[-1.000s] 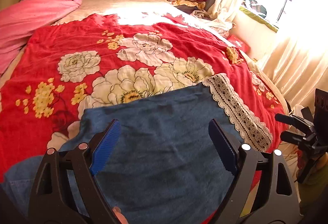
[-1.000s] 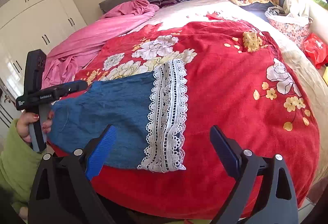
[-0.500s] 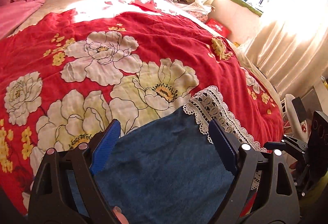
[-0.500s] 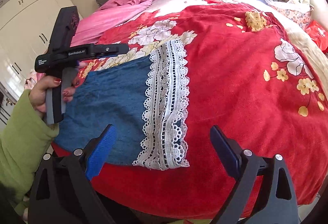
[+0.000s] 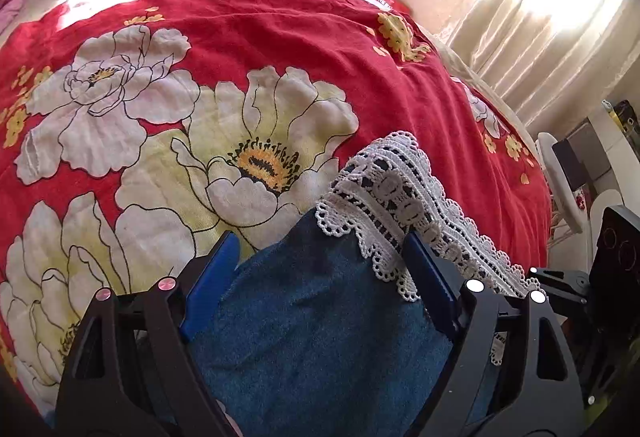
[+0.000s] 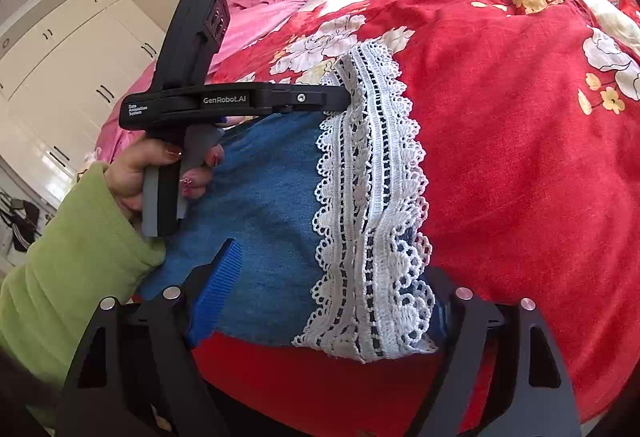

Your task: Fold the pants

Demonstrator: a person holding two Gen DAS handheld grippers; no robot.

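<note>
Both my tools have come in close to the lace hem of the pants (image 6: 272, 197) over the last second, and that is the main change. A second ago I was holding them back from the bed, with the denim leg well out ahead of each camera. Now my left gripper (image 5: 320, 277) sits low over the far end of the hem, its fingers wide apart with the denim and the lace trim (image 5: 400, 193) lying between them, and the right-hand blue pad (image 5: 428, 277) is right at the scalloped edge. My right gripper (image 6: 332, 297) has dropped to the near end of the same hem; its fingers are also spread, the left pad (image 6: 220, 285) is over the denim, and the other is mostly hidden behind the lace.

The pants lie flat on the red floral bedspread (image 6: 520, 157), close to the near edge of the bed, hem toward my right. Nothing is pinched yet.

I judge this as the approach finished and the grasp about to start: one corner of the hem for each tool. The lace is openwork and floppy, so I should bite into denim as well, or the fold will drag only the trim.
</note>
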